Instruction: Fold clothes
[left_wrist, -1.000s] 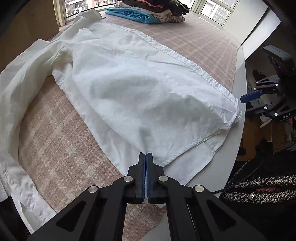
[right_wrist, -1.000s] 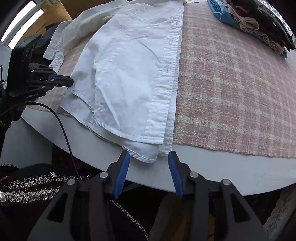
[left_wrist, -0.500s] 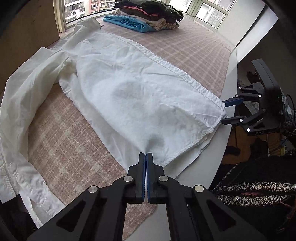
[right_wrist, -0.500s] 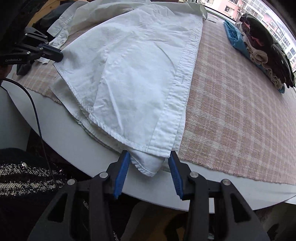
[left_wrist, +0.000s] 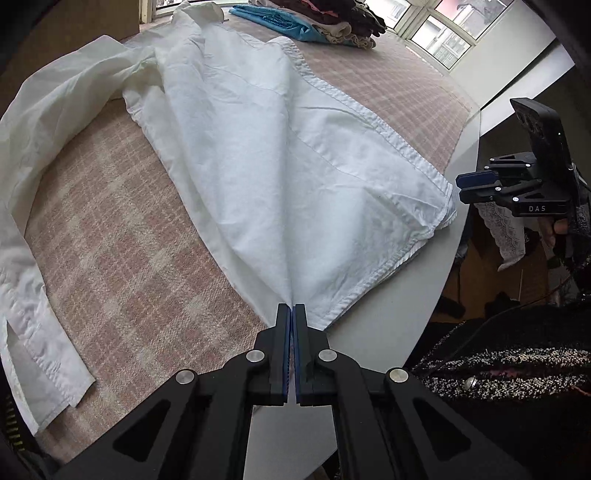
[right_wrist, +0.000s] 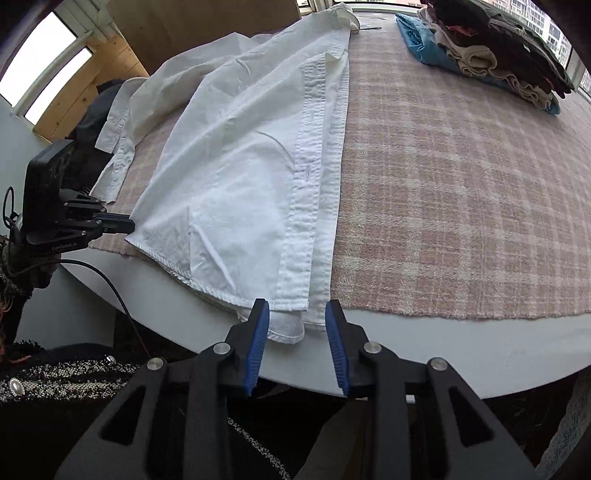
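White letters "DAS" stand on the black body of the right tongs (left_wrist: 476, 180), and "GenRobot.AI" on the left tongs (right_wrist: 122, 226).

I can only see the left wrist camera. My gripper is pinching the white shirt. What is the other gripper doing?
Observer: The right hand-held gripper is open, with the shirt's bottom corner lying between its blue pads.
Operator: Is it squeezing the shirt?
Observer: No. There is a gap, and the corner lies loose on the table edge.
Operator: Can you see buttonholes?
Observer: Yes, the button placket runs straight away from that gripper, with a buttonhole slit showing on it.
Operator: And my gripper?
Observer: The left hand-held gripper grips the hem's other corner, at the left.
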